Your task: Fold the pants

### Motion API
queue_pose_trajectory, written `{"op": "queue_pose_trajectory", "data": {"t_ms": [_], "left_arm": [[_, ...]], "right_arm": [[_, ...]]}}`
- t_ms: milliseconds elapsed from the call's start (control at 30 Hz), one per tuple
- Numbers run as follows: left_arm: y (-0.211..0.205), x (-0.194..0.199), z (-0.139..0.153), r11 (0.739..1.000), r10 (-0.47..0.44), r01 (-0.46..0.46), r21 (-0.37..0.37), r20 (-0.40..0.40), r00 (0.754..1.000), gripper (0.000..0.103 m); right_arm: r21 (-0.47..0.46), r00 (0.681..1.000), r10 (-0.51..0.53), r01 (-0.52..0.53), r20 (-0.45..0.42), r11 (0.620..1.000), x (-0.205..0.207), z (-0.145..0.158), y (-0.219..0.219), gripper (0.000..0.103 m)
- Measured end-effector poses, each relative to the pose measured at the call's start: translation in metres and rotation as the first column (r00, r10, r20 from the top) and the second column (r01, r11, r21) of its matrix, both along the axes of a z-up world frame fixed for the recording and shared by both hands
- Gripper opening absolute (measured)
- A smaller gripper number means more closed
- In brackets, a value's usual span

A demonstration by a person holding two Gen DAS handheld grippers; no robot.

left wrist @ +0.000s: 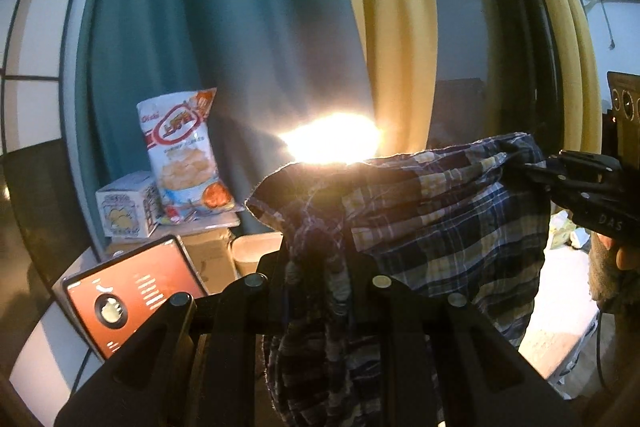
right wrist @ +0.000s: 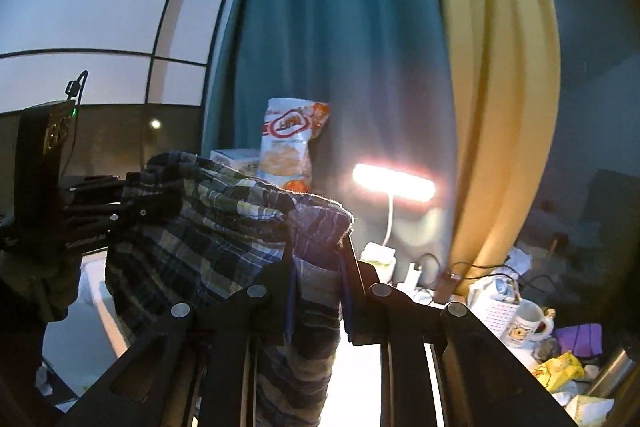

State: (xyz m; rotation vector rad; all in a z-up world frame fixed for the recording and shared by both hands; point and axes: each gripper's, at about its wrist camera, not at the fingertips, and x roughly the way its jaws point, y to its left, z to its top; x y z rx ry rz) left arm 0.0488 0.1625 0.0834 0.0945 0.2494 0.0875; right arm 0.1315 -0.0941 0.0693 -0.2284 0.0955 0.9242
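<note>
Both pairs of jaws are clamped on the plaid pants [left wrist: 440, 211]: the left gripper [left wrist: 316, 267] pinches one bunched end and the right gripper [right wrist: 316, 267] the other, so the cloth hangs in the air between them, sagging below each grip. Beyond it stand a snack bag [left wrist: 184, 151] and a small box [left wrist: 126, 209] at far left, against a teal curtain [left wrist: 192, 27] with a yellow curtain [right wrist: 500, 87] to its right. A lit lamp bar [right wrist: 394, 183] glows behind the pants, and a mug [right wrist: 528, 321] sits among clutter at near right.
</note>
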Motion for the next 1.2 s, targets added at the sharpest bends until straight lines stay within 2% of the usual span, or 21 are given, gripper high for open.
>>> {"op": "queue_pose_trajectory", "data": {"t_ms": [133, 333, 567, 933, 1200], "left_arm": [[0.011, 0.006, -0.013, 1.0, 0.009, -0.009, -0.01, -0.046, 0.999, 0.018], [0.029, 0.034, -0.04, 0.999, 0.014, -0.021, -0.048, -0.128, 0.992, 0.018], [0.047, 0.072, -0.065, 0.996, 0.024, -0.04, -0.076, -0.201, 0.979, 0.018], [0.081, 0.134, -0.113, 0.991, 0.029, -0.07, -0.113, -0.326, 0.945, 0.018], [0.096, 0.173, -0.147, 0.985, 0.024, -0.094, -0.146, -0.419, 0.908, 0.018]], "right_arm": [[-0.011, 0.999, 0.013, -0.014, -0.029, 1.0, 0.005, -0.008, 0.012, 0.018], [-0.041, 0.991, 0.013, -0.019, -0.133, 0.999, 0.034, -0.036, 0.035, 0.018], [-0.086, 0.981, -0.009, -0.008, -0.195, 0.996, 0.074, -0.062, 0.072, 0.018], [-0.148, 0.955, -0.031, -0.014, -0.294, 0.989, 0.145, -0.099, 0.111, 0.018], [-0.196, 0.919, -0.055, -0.025, -0.391, 0.98, 0.199, -0.14, 0.135, 0.018]]}}
